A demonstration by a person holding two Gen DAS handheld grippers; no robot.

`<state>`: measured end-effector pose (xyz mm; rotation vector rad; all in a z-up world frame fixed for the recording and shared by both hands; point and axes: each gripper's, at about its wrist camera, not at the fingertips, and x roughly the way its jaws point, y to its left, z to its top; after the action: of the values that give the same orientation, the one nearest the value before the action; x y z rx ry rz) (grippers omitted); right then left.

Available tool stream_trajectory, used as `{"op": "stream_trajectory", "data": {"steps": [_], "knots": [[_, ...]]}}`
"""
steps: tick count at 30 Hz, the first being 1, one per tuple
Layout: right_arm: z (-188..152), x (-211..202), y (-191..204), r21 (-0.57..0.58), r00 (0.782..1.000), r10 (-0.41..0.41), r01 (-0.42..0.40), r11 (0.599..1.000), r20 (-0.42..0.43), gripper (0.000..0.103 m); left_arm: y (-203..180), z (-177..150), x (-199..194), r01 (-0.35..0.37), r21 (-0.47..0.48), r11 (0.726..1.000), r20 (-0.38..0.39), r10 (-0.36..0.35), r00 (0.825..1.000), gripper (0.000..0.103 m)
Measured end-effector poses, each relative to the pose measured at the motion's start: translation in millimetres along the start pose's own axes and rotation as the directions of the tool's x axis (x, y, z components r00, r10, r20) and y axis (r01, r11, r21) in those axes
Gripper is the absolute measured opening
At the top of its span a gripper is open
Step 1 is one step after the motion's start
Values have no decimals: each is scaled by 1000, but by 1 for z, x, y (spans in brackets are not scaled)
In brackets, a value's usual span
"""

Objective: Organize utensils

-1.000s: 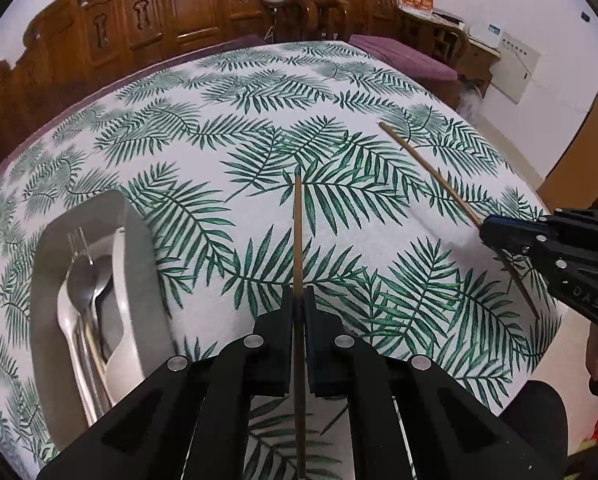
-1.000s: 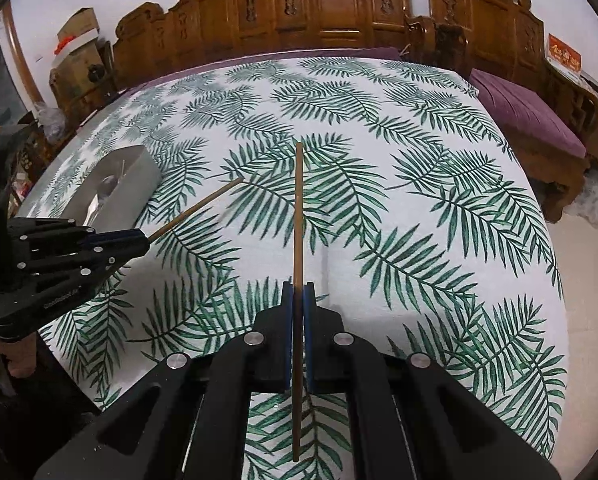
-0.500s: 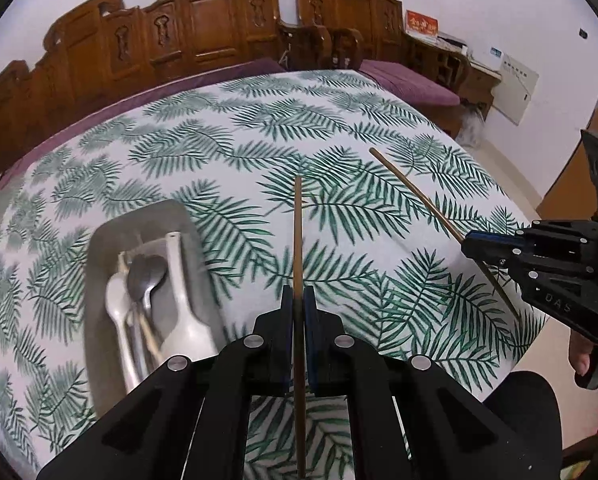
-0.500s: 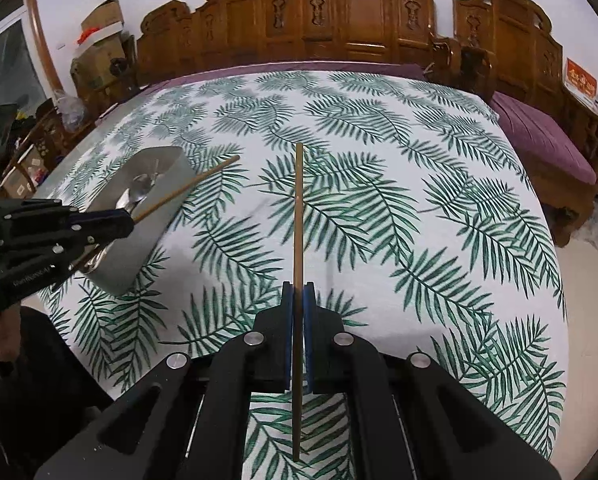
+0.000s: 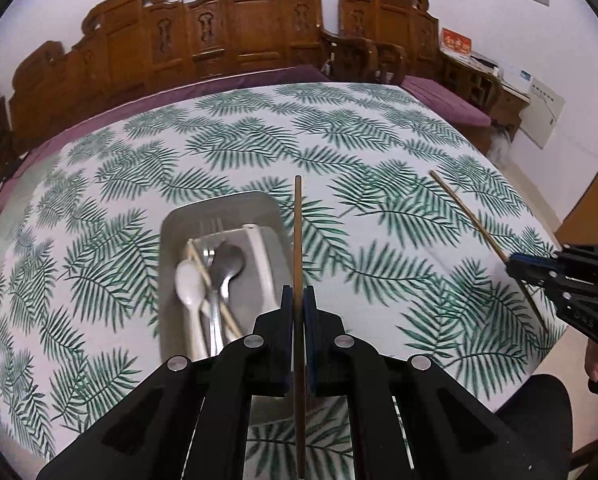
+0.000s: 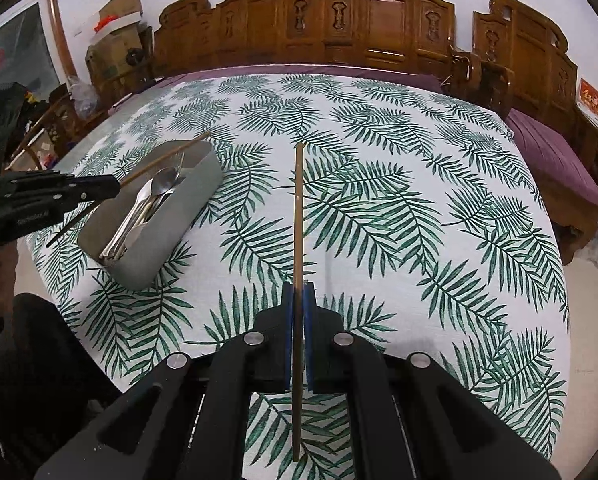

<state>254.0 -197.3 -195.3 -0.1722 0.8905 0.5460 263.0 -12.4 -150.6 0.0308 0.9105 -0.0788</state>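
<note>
My left gripper (image 5: 298,300) is shut on a brown chopstick (image 5: 297,240) and holds it in the air over the right rim of the grey metal tray (image 5: 171,280). The tray holds a white spoon (image 5: 189,280), metal spoons, a fork and a pale chopstick. My right gripper (image 6: 298,300) is shut on a second brown chopstick (image 6: 297,216) above the leaf-print tablecloth, right of the tray (image 6: 187,196). Each gripper shows in the other's view: the right one (image 5: 519,270) and the left one (image 6: 111,188), whose chopstick (image 6: 167,156) reaches over the tray.
The table with the white, green-leaf cloth (image 6: 399,200) ends at a near edge by my knees. Carved wooden benches (image 6: 379,28) with purple cushions ring the far side. Boxes (image 6: 115,32) stand at the far left.
The left gripper has swung left with its chopstick, from beside the tray to over its right rim. The right gripper still holds its chopstick and has drawn back a little.
</note>
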Motion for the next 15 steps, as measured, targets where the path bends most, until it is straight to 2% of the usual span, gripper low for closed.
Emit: {"op": "stream_trajectory", "data": {"steps": [6,15], "knots": [[-1,2,6,-7,1000,11,-11,1000,-6,6,22,-3,11,-25,-32,999,-10,25,1000,4],[-4,12,9,-2,999,23,-23,1000,-29,6,43,-9,44,-42,-57,997,-65,38,997,4]]}}
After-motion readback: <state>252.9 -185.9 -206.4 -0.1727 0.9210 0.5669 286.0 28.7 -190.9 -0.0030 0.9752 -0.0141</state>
